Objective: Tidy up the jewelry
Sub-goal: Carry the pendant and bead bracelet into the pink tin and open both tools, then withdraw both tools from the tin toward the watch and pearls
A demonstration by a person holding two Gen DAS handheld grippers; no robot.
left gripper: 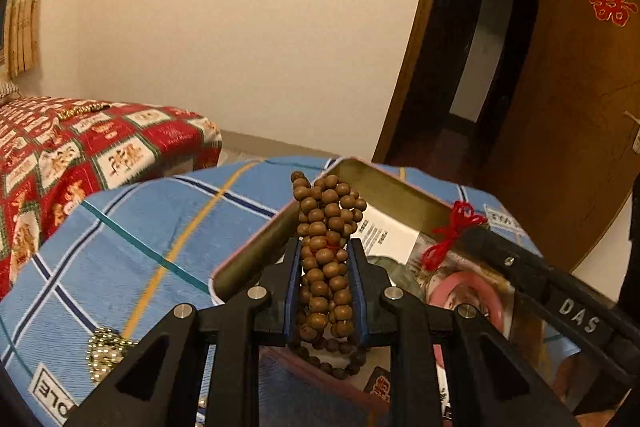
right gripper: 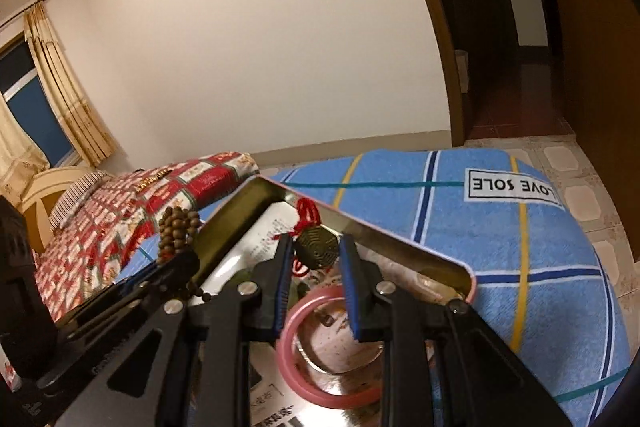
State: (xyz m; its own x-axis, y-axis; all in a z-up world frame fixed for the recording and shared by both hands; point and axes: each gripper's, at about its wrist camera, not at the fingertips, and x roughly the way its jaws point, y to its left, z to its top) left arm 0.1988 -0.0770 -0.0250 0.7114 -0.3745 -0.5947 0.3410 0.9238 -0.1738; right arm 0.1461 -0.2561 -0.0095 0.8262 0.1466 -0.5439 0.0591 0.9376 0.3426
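Your left claw (left gripper: 325,259) is clamped on a bunched strand of round brown wooden beads (left gripper: 326,227), the blue pads pressing it from both sides while loose loops spill up past the tips and hang down behind the fingers. It hovers over the near-left corner of the open rectangular metal tin (left gripper: 384,187) with its brassy inner walls and pink outer edge.

Your right claw (right gripper: 316,251) is gripping a dark bronze octagonal pendant (right gripper: 316,249) tied with a knotted red cord (right gripper: 306,211); the pendant sits squarely between the blue pads, the knot poking up above them. From the left wrist view you see that same red cord (left gripper: 452,227) at the tip of the right claw (left gripper: 460,233), just over the tin's far wall.

Inside the tin lies a translucent pink round bangle (right gripper: 328,347) (flat on the printed paper lining the bottom), directly below the right claw's fingers.

The tin rests on a blue blanket with white, navy, yellow and teal stripes (right gripper: 520,227). On that blanket, near your left claw's lower left, sits a small heap of gold-coloured metal beads (left gripper: 106,351), well apart from the tin. Beyond it, a red-and-white patterned quilt (left gripper: 60,155) covers the bed, with another thin golden strand (left gripper: 80,111) lying on top, far from both claws.
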